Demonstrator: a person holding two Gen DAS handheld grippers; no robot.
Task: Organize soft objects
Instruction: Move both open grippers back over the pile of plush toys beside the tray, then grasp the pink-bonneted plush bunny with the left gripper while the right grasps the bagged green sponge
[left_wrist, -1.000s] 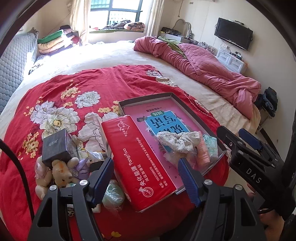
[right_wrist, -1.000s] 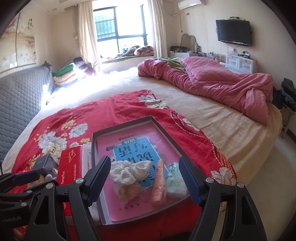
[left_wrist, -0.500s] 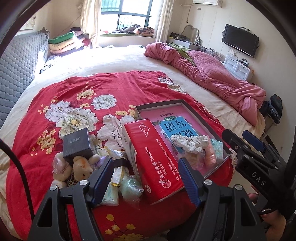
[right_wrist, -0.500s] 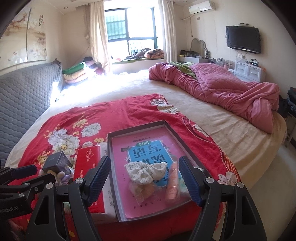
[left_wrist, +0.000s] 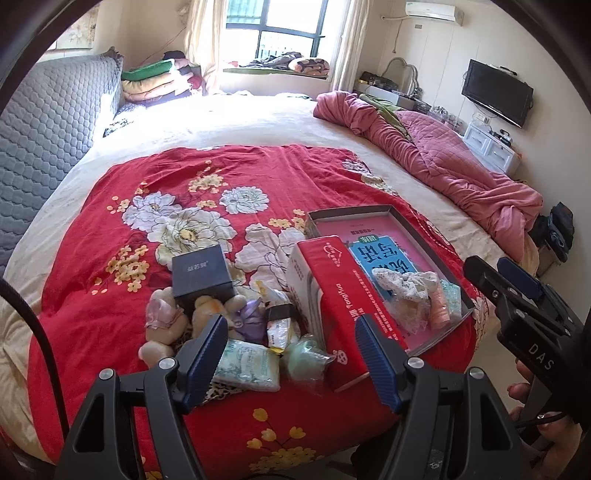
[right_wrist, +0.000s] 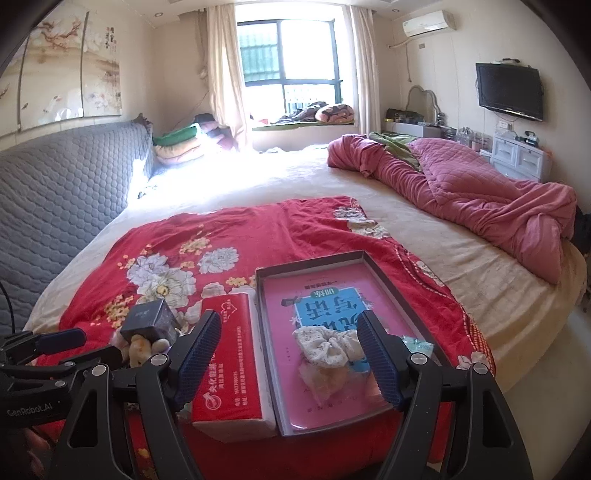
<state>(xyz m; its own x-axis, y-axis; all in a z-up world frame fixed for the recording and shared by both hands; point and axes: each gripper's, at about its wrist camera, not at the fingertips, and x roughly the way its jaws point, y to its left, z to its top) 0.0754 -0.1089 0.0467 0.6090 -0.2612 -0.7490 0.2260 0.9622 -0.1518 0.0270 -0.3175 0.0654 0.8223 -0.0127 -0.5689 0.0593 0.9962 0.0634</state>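
Observation:
A shallow grey tray (left_wrist: 417, 223) (right_wrist: 384, 273) with a pink book in it lies on the red floral blanket. In it lie a white lace scrunchie (left_wrist: 406, 282) (right_wrist: 328, 345), a pale pouch and a pink item (left_wrist: 439, 314). Left of the tray stands a red tissue pack (left_wrist: 347, 306) (right_wrist: 229, 354). Further left is a heap: a plush bear (left_wrist: 166, 325), a purple bow (left_wrist: 251, 317), a green floral packet (left_wrist: 247, 363), a green wrapped ball (left_wrist: 304, 358). My left gripper (left_wrist: 291, 363) is open above the heap. My right gripper (right_wrist: 288, 363) is open above the tray's near end.
A dark gift box (left_wrist: 201, 273) (right_wrist: 149, 321) rests on the plush toys. A pink quilt (right_wrist: 461, 192) is bunched at the far right of the bed. A grey padded headboard (right_wrist: 55, 206) runs along the left. The bed's edge is close below both grippers.
Both grippers have drawn back and up from the bed, so more of the blanket and heap shows. Both stay open and empty. The objects have not moved.

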